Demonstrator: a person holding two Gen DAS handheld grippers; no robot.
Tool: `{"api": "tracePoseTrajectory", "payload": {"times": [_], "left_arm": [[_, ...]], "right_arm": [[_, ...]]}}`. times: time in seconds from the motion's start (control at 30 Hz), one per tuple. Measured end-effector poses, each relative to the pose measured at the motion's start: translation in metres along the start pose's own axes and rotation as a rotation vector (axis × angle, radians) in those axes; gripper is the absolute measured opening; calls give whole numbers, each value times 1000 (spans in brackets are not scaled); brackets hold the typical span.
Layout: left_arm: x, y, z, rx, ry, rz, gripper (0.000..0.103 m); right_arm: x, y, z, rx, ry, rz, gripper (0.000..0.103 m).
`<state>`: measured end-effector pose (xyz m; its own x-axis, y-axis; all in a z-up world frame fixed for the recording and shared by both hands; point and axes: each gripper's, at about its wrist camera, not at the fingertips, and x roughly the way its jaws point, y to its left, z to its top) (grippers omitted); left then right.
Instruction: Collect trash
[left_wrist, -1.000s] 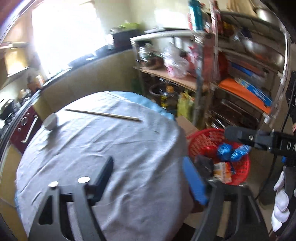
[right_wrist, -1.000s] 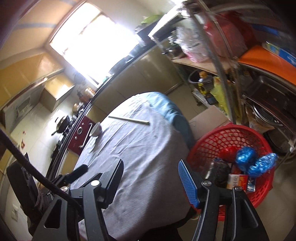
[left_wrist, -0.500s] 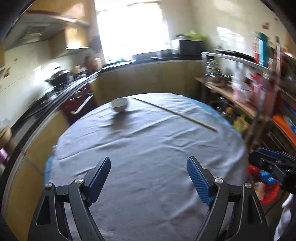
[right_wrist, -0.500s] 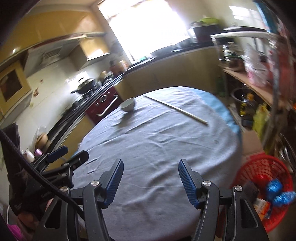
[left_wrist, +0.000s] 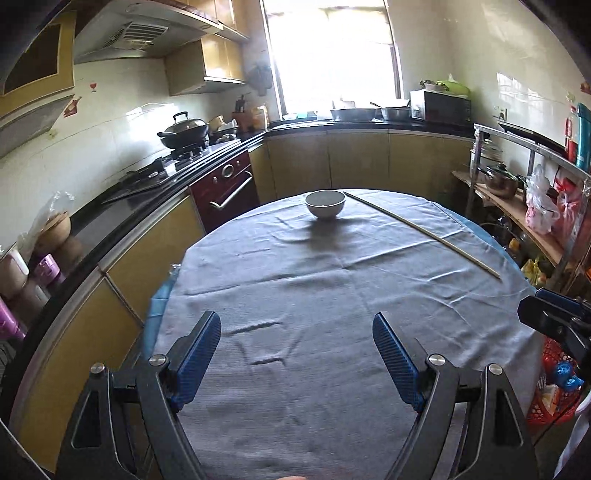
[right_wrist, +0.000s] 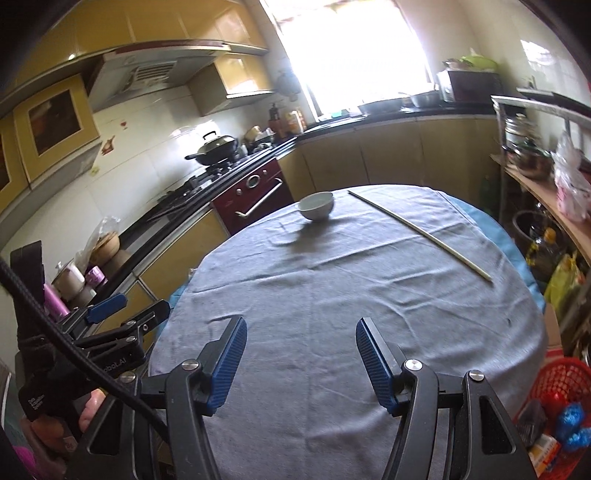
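A grey cloth (left_wrist: 314, 295) covers the round worktop in a kitchen; a bowl (left_wrist: 325, 203) and stick (left_wrist: 421, 231) lie far across. Trash (right_wrist: 569, 421) fills the red basket (right_wrist: 557, 380) on the floor, right. Left gripper (left_wrist: 295, 354) and right gripper (right_wrist: 299, 354) hover, jaws wide, empty.

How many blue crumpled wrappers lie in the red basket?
2 visible, side by side in the red basket beside the table: one blue wrapper, another just below it. More may be hidden under other trash.

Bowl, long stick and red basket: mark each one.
bowl (left_wrist: 325, 204), left wrist view, on its outer wall.
long stick (right_wrist: 419, 231), right wrist view, about mid-length.
red basket (right_wrist: 561, 373), right wrist view, on its mesh rim.
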<state>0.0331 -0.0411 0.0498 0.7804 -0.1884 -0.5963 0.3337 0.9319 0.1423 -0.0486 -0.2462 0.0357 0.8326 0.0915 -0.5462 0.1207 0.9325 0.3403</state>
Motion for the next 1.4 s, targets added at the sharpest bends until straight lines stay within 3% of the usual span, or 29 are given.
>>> {"api": "tracePoseTrajectory", "payload": {"times": [0.7, 1.4], "left_arm": [[-17, 59, -4, -31, -23, 19, 85], [-28, 80, -3, -25, -36, 32, 85]], "right_arm": [[13, 59, 1, -59, -15, 7, 65], [18, 72, 0, -91, -33, -22, 65]]}}
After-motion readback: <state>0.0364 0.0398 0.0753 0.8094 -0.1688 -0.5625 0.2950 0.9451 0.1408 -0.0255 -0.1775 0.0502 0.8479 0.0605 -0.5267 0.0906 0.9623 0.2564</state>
